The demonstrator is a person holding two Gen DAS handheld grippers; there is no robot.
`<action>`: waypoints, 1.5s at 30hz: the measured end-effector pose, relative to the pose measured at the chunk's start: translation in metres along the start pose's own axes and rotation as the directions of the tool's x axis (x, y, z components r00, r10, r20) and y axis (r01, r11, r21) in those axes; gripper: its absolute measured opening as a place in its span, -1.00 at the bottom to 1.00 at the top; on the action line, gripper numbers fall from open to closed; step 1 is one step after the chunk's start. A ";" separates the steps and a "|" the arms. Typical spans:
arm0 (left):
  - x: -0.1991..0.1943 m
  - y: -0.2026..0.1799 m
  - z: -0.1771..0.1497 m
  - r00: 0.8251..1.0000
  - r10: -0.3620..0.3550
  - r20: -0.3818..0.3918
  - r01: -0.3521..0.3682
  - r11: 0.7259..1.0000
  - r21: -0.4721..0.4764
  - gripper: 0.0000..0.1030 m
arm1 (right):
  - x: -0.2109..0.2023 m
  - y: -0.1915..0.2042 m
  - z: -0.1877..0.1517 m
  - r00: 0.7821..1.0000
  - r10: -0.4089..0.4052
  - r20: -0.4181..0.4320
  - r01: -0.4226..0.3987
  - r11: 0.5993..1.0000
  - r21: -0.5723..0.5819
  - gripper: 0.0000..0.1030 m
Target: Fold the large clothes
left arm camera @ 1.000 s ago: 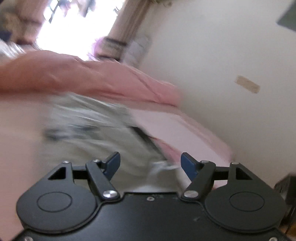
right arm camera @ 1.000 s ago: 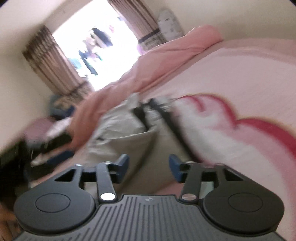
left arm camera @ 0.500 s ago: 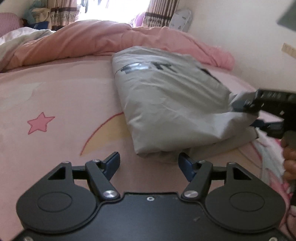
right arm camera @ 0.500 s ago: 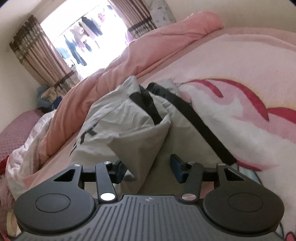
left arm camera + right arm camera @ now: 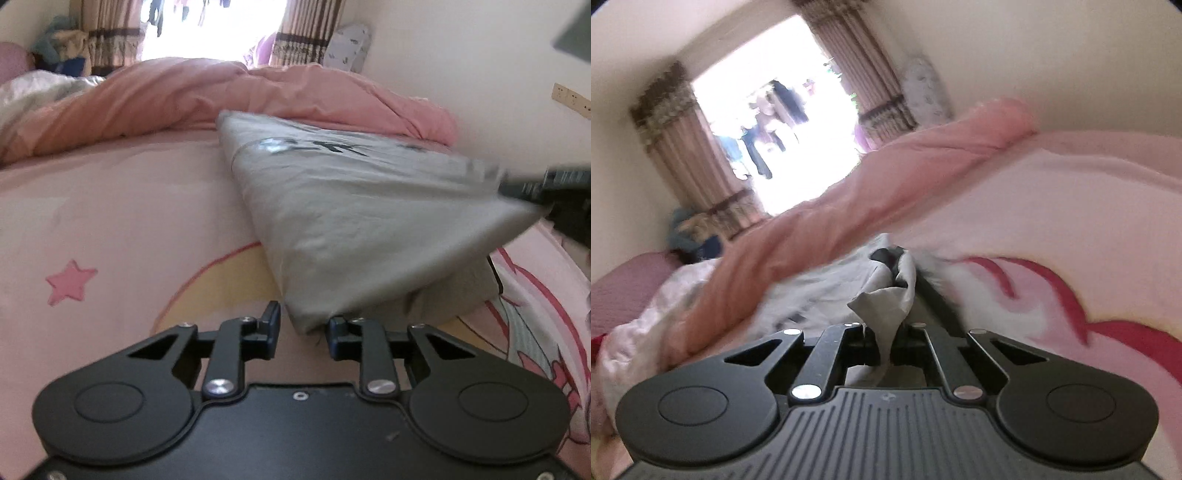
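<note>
A folded grey garment (image 5: 351,221) with dark print lies on the pink bed sheet (image 5: 92,206). My left gripper (image 5: 303,332) is low at the garment's near corner. Its jaws are closing with that corner between them; the right finger (image 5: 334,334) touches the cloth, while the left one stands a little apart from it. My right gripper (image 5: 885,350) is shut on a bunched grey fold of the garment (image 5: 886,306). In the left wrist view that right gripper (image 5: 517,188) holds the garment's far right corner, raised off the bed.
A rolled pink duvet (image 5: 184,96) runs across the far side of the bed, with a pale quilt (image 5: 646,325) at its left end. A cream wall with a socket (image 5: 570,99) stands on the right. Curtains (image 5: 683,147) frame a bright opening behind.
My left gripper has sunk to the garment's near corner and its jaws have narrowed around it. My right gripper has shut on the right corner and raised it.
</note>
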State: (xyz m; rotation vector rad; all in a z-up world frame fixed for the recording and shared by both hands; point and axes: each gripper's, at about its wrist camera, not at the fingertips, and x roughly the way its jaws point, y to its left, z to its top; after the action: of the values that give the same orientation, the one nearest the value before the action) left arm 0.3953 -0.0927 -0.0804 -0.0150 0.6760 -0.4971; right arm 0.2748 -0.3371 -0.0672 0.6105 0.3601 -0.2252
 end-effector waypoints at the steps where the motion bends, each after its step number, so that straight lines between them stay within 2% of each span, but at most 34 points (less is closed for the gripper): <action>1: 0.004 0.001 -0.002 1.000 0.007 -0.008 -0.007 1.000 -0.003 -0.46 | 0.012 -0.014 -0.009 0.999 0.005 -0.044 -0.004 1.000 0.030 -0.93; 3: 0.012 0.008 -0.005 1.000 0.016 -0.016 -0.016 1.000 -0.021 -0.35 | 0.030 -0.030 -0.027 0.996 0.014 -0.086 -0.010 0.999 0.040 -0.93; 5: 0.016 0.019 -0.008 1.000 0.015 -0.025 -0.016 0.999 -0.045 -0.19 | 0.035 -0.037 -0.038 0.997 0.033 -0.076 -0.029 0.998 0.054 -0.93; 8: 0.020 0.034 -0.009 0.999 -0.027 -0.035 0.023 0.994 -0.107 -0.18 | 0.036 -0.033 -0.036 0.997 0.022 -0.080 -0.020 0.999 0.028 -0.92; 10: 0.018 0.034 -0.006 0.998 -0.033 -0.044 0.028 0.994 -0.101 -0.19 | 0.032 -0.031 -0.033 0.995 0.017 -0.094 -0.017 1.000 -0.004 -0.88; 12: 0.009 0.031 -0.004 0.997 -0.038 -0.063 0.033 0.996 -0.083 -0.18 | 0.022 -0.030 -0.028 0.996 0.008 -0.094 -0.011 0.999 -0.036 -0.72; 13: 0.001 0.031 -0.005 0.997 -0.031 -0.066 0.026 0.997 -0.073 -0.12 | 0.014 -0.030 -0.024 0.996 -0.006 -0.087 0.001 0.999 -0.051 -0.45; 14: -0.008 0.032 -0.004 0.998 -0.011 -0.067 0.008 0.998 -0.059 -0.09 | 0.010 -0.027 -0.022 0.996 -0.025 -0.080 0.020 0.998 -0.065 -0.26; 16: -0.022 0.032 -0.001 0.999 0.024 -0.047 -0.026 0.999 -0.034 -0.11 | -0.003 -0.023 -0.014 0.996 -0.082 -0.037 0.079 0.994 -0.077 -0.07; 17: -0.032 0.034 0.003 0.999 0.036 -0.013 -0.037 0.999 -0.036 -0.08 | -0.013 -0.017 -0.012 0.996 -0.093 0.006 0.093 0.991 -0.093 -0.07; 19: -0.040 0.035 0.015 0.999 0.017 0.037 -0.015 0.998 -0.055 -0.07 | -0.028 -0.002 -0.010 0.993 -0.091 0.080 0.102 0.985 -0.138 -0.09; 20: -0.041 0.035 0.023 0.998 -0.004 0.061 0.009 0.998 -0.068 -0.07 | -0.035 0.005 -0.011 0.993 -0.063 0.097 0.078 0.984 -0.163 -0.09; 22: -0.035 0.030 0.032 0.995 -0.046 0.091 0.052 0.997 -0.063 -0.07 | -0.039 0.018 -0.015 0.998 0.018 0.066 -0.004 0.977 -0.214 -0.11; 23: -0.028 0.027 0.035 0.994 -0.063 0.091 0.068 0.996 -0.059 -0.08 | -0.036 0.022 -0.019 0.999 0.036 0.033 -0.027 0.972 -0.235 -0.25; 24: -0.022 0.023 0.035 0.994 -0.077 0.082 0.082 0.995 -0.055 -0.08 | -0.030 0.024 -0.025 1.000 0.029 0.004 -0.027 0.966 -0.256 -0.29; 27: 0.007 0.013 0.028 0.991 -0.131 0.004 0.131 0.989 -0.062 -0.14 | -0.011 0.017 -0.036 0.997 -0.055 -0.051 0.039 0.958 -0.284 -0.44; 29: 0.017 0.008 0.019 0.995 -0.100 -0.006 0.100 0.994 -0.036 -0.14 | 0.000 0.005 -0.040 0.992 -0.087 -0.086 0.062 0.963 -0.261 -0.84; 30: 0.021 0.007 0.015 0.996 -0.091 -0.008 0.091 0.995 -0.038 -0.14 | 0.005 -0.003 -0.041 0.991 -0.086 -0.100 0.060 0.969 -0.238 -0.90; 32: 0.026 0.007 0.009 0.997 -0.082 -0.005 0.082 0.996 -0.027 -0.12 | 0.008 -0.014 -0.042 0.992 -0.063 -0.111 0.041 0.980 -0.192 -0.95; 35: 0.026 0.003 0.006 0.997 -0.078 0.004 0.078 0.997 0.001 -0.10 | 0.006 -0.011 -0.040 0.990 -0.068 -0.120 0.042 0.976 -0.212 -0.94; 36: 0.024 0.001 0.008 0.996 -0.086 0.000 0.086 0.996 0.005 -0.10 | 0.003 -0.009 -0.037 0.990 -0.061 -0.128 0.032 0.976 -0.216 -0.89; 38: 0.019 0.010 0.023 0.992 -0.130 -0.009 0.129 0.992 -0.009 0.06 | 0.004 -0.004 -0.021 0.991 -0.014 -0.132 -0.012 0.979 -0.201 -0.58; 39: 0.016 0.017 0.031 0.990 -0.142 -0.001 0.142 0.990 -0.022 0.10 | 0.003 -0.003 -0.011 0.993 0.015 -0.117 -0.037 0.981 -0.191 -0.50; 40: 0.015 0.024 0.040 0.991 -0.133 0.020 0.133 0.991 -0.034 0.21 | 0.003 -0.001 0.000 0.995 0.032 -0.093 -0.049 0.980 -0.191 -0.24; 41: 0.015 0.031 0.051 0.993 -0.111 0.038 0.112 0.993 -0.044 0.33 | 0.008 0.002 0.011 0.996 0.044 -0.075 -0.059 0.976 -0.208 0.15; 42: 0.019 0.040 0.060 0.995 -0.090 0.052 0.093 0.994 -0.059 0.37 | 0.014 0.006 0.021 0.997 0.047 -0.064 -0.061 0.971 -0.233 0.31; 43: 0.025 0.049 0.069 0.996 -0.074 0.058 0.079 0.994 -0.081 0.38 | 0.025 0.011 0.032 0.998 0.045 -0.053 -0.058 0.963 -0.262 0.40; 45: 0.046 0.073 0.087 0.997 -0.071 0.037 0.076 0.984 -0.164 0.38 | 0.051 0.016 0.051 0.997 0.042 -0.064 -0.058 0.956 -0.289 0.40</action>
State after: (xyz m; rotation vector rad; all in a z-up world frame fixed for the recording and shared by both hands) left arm 0.5102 -0.0613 -0.0521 -0.2040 0.6868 -0.5095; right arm 0.3393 -0.3597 -0.0407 0.3352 0.4232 -0.1030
